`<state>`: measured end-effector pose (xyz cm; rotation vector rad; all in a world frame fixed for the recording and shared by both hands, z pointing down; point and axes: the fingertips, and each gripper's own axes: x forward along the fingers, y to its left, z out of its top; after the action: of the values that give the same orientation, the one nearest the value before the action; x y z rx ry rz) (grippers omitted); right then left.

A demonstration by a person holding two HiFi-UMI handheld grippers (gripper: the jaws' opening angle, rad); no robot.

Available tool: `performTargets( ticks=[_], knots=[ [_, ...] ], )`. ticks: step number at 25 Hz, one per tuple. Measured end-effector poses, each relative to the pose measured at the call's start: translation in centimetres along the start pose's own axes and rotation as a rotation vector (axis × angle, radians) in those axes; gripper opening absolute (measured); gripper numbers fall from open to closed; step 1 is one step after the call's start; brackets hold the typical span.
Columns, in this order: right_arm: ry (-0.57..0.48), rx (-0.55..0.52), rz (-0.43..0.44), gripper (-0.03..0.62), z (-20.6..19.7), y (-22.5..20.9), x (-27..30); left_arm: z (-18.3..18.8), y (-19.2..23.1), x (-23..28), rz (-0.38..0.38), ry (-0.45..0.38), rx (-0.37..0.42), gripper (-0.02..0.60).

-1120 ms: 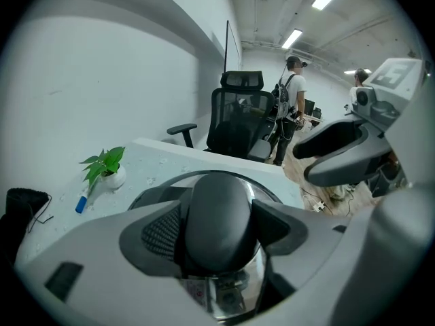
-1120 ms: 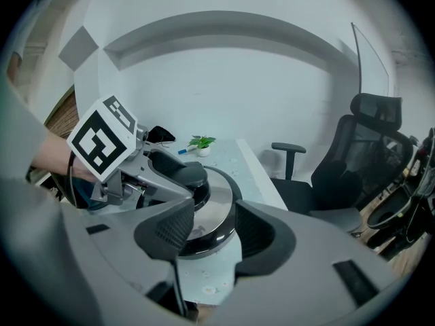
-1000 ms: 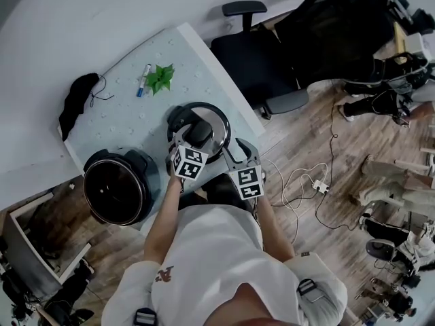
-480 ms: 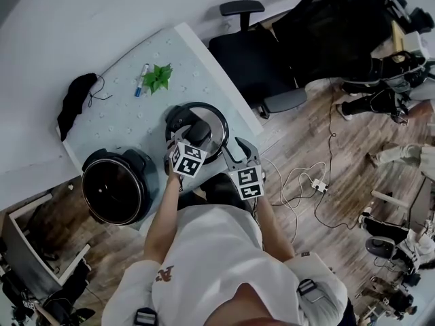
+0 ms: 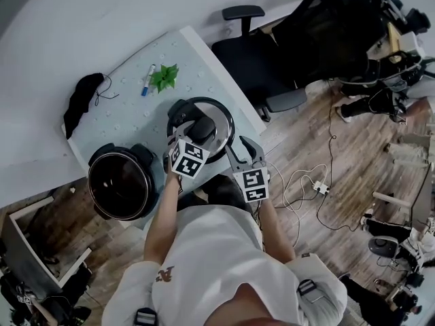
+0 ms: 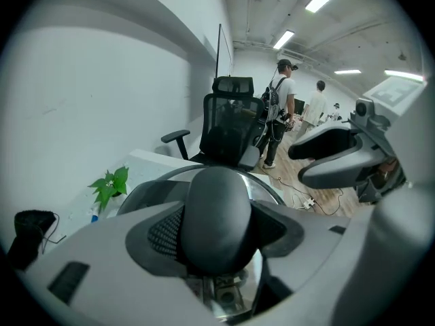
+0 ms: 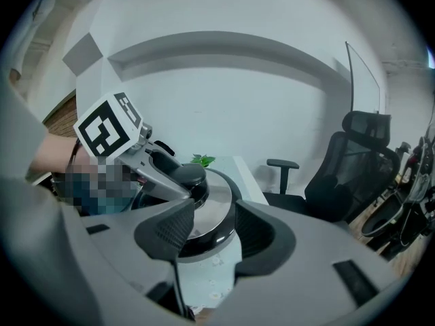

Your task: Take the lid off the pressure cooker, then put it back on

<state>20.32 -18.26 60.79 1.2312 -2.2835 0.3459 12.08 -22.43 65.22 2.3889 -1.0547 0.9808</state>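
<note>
The steel pressure cooker lid (image 5: 217,116) hangs just above the pale table (image 5: 122,117), to the right of the open black pot (image 5: 122,182). My left gripper (image 5: 198,136) has just closed its jaws on the lid's black knob (image 6: 217,212), which fills the gap between the pads (image 6: 166,233). My right gripper (image 5: 232,148) sits at the lid's near right rim (image 7: 211,240), its pads closed against the black edge. In the right gripper view the left gripper's fingers (image 7: 160,172) clamp the knob (image 7: 189,175) on top of the lid (image 7: 214,206).
A small green plant (image 5: 162,77), a blue marker (image 5: 147,80) and a black cloth (image 5: 85,97) lie at the table's far side. A black office chair (image 5: 262,60) stands beyond the table's right edge. Cables (image 5: 306,182) trail on the wooden floor.
The lid has come up off the table with both grippers on it and looks a little larger and nearer. The pot has not moved.
</note>
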Motion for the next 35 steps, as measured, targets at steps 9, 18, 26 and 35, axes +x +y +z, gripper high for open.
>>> performTargets(
  ticks=[9, 18, 26, 35],
  knots=[
    [-0.096, -0.049, -0.019, 0.190, 5.7, 2.3, -3.2, 3.8, 0.5, -6.2, -0.009, -0.071, 0.051, 0.275],
    [-0.195, -0.096, -0.026, 0.190, 11.1, 5.0, -6.2, 7.4, 0.7, -12.3, -0.042, -0.162, 0.078, 0.275],
    [-0.259, -0.145, -0.012, 0.190, 14.7, 8.4, -7.3, 8.7, 1.4, -18.4, -0.074, -0.225, 0.123, 0.275],
    [-0.318, -0.226, 0.034, 0.190, 18.5, 13.7, -8.0, 5.9, 3.4, -24.6, -0.082, -0.203, 0.162, 0.275]
  ],
)
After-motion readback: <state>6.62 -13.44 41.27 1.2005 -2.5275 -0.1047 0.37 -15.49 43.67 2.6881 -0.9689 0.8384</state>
